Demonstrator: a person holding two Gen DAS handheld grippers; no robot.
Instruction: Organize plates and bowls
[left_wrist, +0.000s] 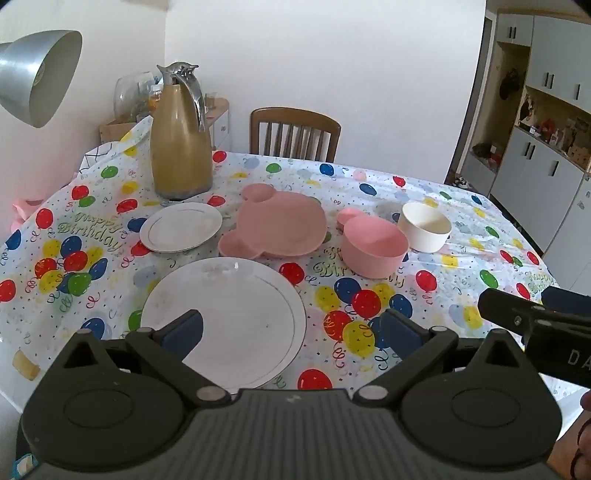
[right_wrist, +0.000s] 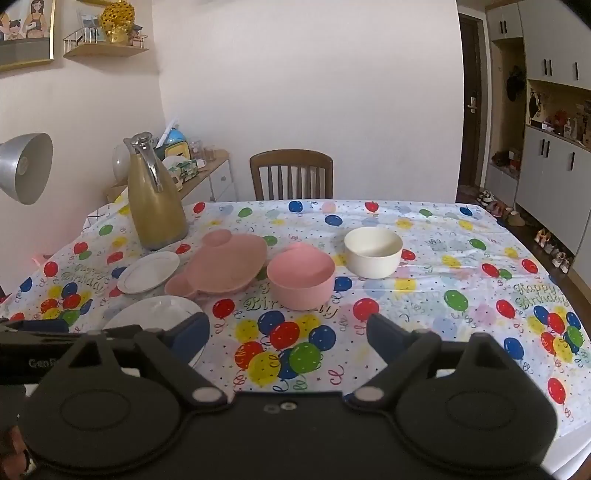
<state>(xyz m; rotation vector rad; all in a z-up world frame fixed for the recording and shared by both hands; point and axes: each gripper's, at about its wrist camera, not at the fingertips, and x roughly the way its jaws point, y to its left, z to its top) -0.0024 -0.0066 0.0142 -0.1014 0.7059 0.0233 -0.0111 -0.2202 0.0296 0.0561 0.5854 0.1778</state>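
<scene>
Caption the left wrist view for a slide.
Open left gripper above large white plate; pink bear-shaped plate and pink bowl behind.

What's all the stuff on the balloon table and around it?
White plates: 2, large near edge, small behind it.
Bear-shaped plate: 1, pink, middle.
Pink bowl: 1, with ears, right of bear-shaped plate.
White bowl: 1, farthest right.
Jug: 1, gold, back left.
Tablecloth: 1, balloon print.
Chair: 1, wooden, far side.
Lamp: 1, silver, left.
Left gripper: black, jaws open.
Right gripper: black, jaws open.
</scene>
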